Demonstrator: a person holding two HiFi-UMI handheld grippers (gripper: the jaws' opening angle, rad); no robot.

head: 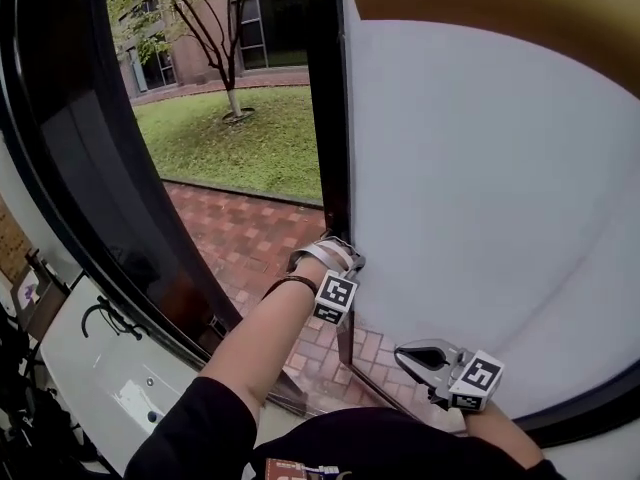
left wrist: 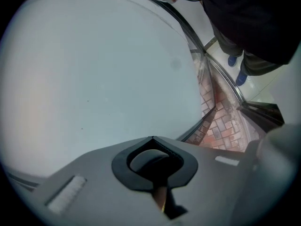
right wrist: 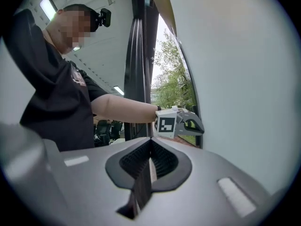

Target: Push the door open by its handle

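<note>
The door, a big frosted white pane [head: 480, 198] in a dark frame [head: 328, 118], stands swung outward. My left gripper [head: 345, 252] is shut with nothing in it, and its tips rest against the door's free edge. In the left gripper view the shut left gripper [left wrist: 151, 138] faces the white pane [left wrist: 94, 74]. My right gripper [head: 401, 352] hovers lower, close to the pane, also shut and holding nothing. The right gripper view looks past the right gripper [right wrist: 150, 140] to the left gripper [right wrist: 201, 127] at the door's edge. No handle shows plainly.
Through the opening lie red brick paving [head: 250, 238], a lawn [head: 240, 138] and a tree [head: 225, 58]. A second dark glass panel [head: 110, 198] stands at the left. A white counter with a sink [head: 110, 378] sits at the lower left.
</note>
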